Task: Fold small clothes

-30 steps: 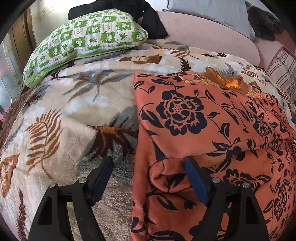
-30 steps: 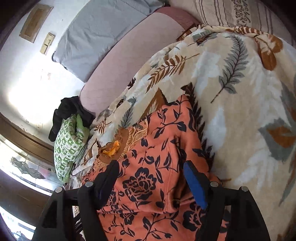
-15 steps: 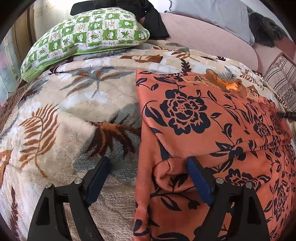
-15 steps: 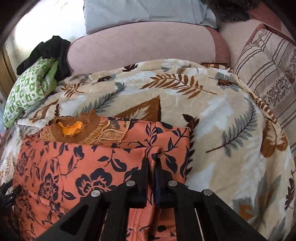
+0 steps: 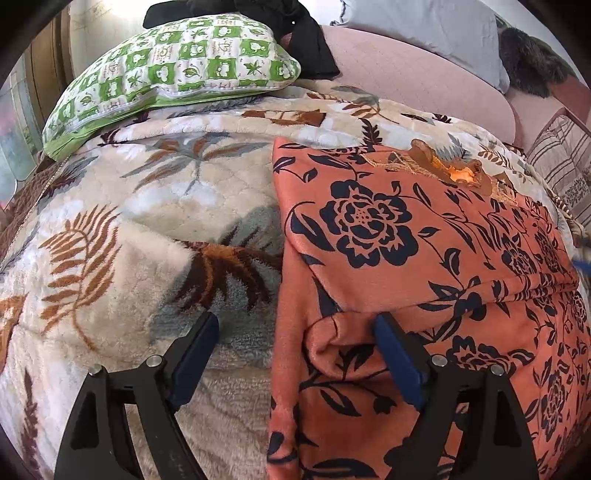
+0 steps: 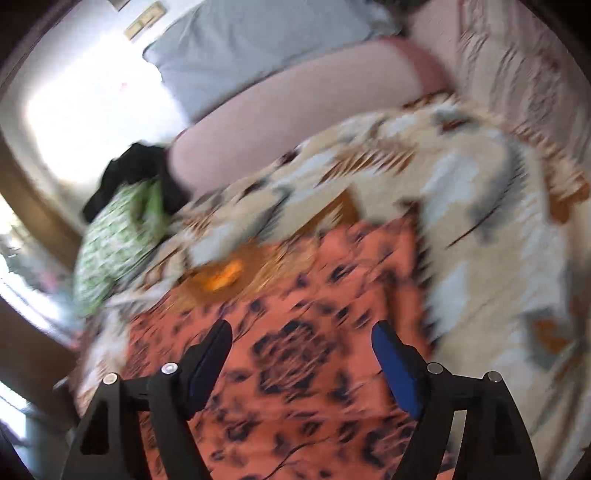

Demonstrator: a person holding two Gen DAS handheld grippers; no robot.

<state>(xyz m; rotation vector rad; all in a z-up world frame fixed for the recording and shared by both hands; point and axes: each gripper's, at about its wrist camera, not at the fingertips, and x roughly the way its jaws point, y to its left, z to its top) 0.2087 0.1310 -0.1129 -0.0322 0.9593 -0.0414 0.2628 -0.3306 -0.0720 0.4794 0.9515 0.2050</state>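
Observation:
An orange garment point(image 5: 369, 229) with a dark flower print lies folded on the leaf-patterned blanket point(image 5: 129, 221), its brown embroidered neckline point(image 5: 436, 162) at the far end. My left gripper point(image 5: 295, 321) is open astride the garment's left edge: one finger hovers over the blanket, the other rests by a crosswise fold. The right wrist view is blurred by motion. There my right gripper point(image 6: 301, 328) hangs just above the garment point(image 6: 351, 258) with its jaws opening; cloth lies below the gap and the pads do not press on it.
A green-and-white pillow point(image 5: 177, 62) and a black cloth point(image 5: 303, 44) lie at the far left of the bed. Behind them are a pink padded headboard point(image 5: 406, 74), a grey pillow point(image 5: 424, 33) and a striped cushion point(image 5: 565, 155).
Half a second ago my right gripper was shut on a pinch of the orange cloth; it has let go, spread its jaws and swung sideways with a roll. My left gripper has stayed put.

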